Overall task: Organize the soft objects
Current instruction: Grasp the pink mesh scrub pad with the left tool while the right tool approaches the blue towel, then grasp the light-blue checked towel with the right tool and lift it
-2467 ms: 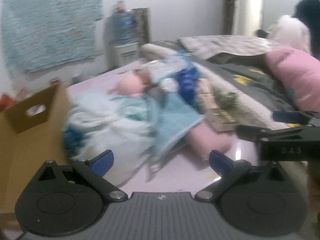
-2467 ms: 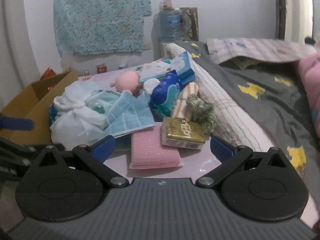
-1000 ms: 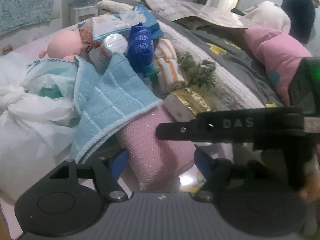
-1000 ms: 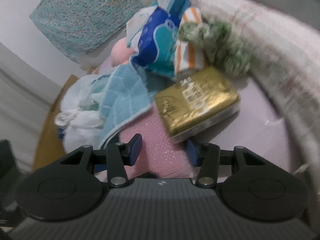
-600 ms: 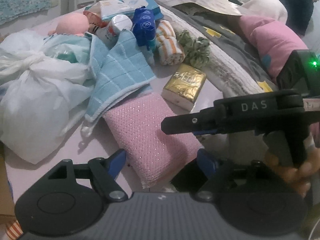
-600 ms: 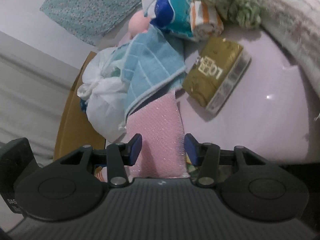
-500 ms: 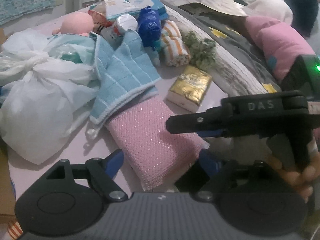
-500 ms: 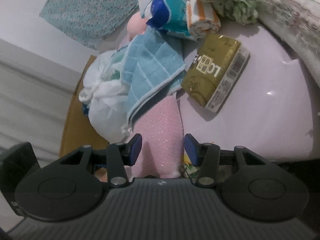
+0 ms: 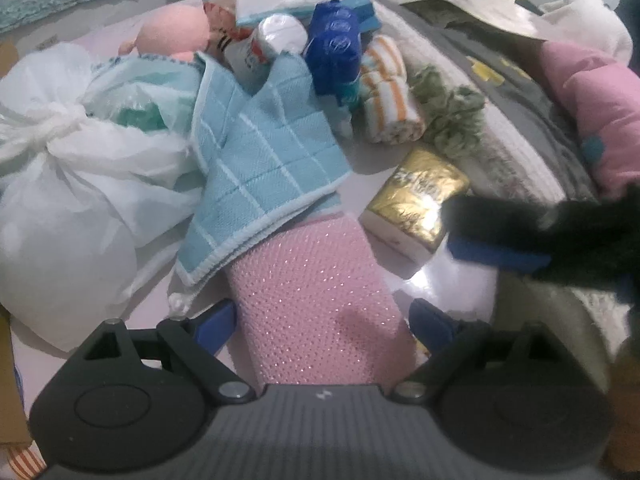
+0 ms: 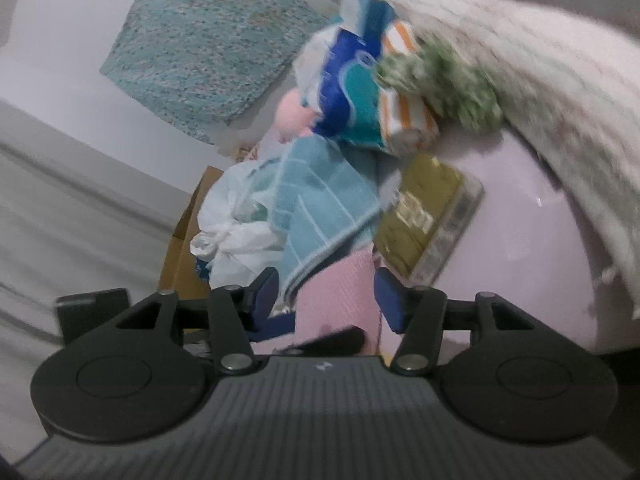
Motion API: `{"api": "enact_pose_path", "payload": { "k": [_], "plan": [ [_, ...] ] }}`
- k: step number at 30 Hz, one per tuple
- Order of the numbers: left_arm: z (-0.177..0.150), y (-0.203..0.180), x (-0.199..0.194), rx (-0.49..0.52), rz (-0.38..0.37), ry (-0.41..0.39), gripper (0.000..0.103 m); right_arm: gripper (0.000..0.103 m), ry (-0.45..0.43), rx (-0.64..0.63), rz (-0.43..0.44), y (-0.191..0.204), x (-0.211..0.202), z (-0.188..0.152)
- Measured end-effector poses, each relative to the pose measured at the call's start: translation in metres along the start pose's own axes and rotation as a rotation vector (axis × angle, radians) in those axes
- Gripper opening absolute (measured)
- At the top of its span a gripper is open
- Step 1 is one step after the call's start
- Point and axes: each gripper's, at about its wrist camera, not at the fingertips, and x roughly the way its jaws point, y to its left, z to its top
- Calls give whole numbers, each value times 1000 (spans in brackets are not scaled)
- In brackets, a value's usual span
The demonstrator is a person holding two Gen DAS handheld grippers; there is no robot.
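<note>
**Left wrist view: pink sponge pad between two opening grippers at the table's near edge**

Left wrist view, far left: a cardboard box (image 9: 8,344) stands against the table (image 9: 376,168) edge, and a knotted white plastic bag (image 9: 72,184) fills the left part of the pale surface. Beside it, a light blue checked cloth (image 9: 260,160) drapes over the far end of the pink sponge pad (image 9: 316,304). The pad is a thick, rectangular block with a dimpled, glittering knit surface, lying lengthwise toward the camera at the near edge of the table. The left gripper (image 9: 320,320) straddles its near end, jaws opening; the blue pads stand just off its sides, so it is released. Bare table shows only as a narrow strip left of the pad and a glossy patch to its right.

Right of the pad, a gold tissue pack (image 9: 416,204) lies apart from it. Behind sit a striped rolled towel (image 9: 390,100) and a green knit bundle (image 9: 452,112), against a bed's quilted edge (image 9: 520,152), which bounds the table on the right. The right gripper (image 9: 496,256) reaches in from that side as a dark blur.

Right wrist view: the right gripper (image 10: 326,300) has the pink sponge pad (image 10: 340,300) between its opening jaws, pads not pressing on it; the frame is blurred.
</note>
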Motion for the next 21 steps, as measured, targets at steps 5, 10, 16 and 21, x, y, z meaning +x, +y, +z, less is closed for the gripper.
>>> {"api": "enact_pose_path", "payload": {
  "k": [5, 10, 16, 21],
  "plan": [
    [-4, 8, 0, -15, -26, -12, 89, 60, 2, -73, 1, 19, 9, 16],
    [-13, 22, -9, -36, -25, -6, 88, 63, 20, -134, -21, 39, 34, 32],
    [-29, 35, -20, -60, -27, -17, 88, 83, 65, -172, -138, 55, 81, 50],
    [-33, 43, -24, -90, -49, -25, 88, 87, 124, -107, -218, 52, 120, 66]
  ]
}}
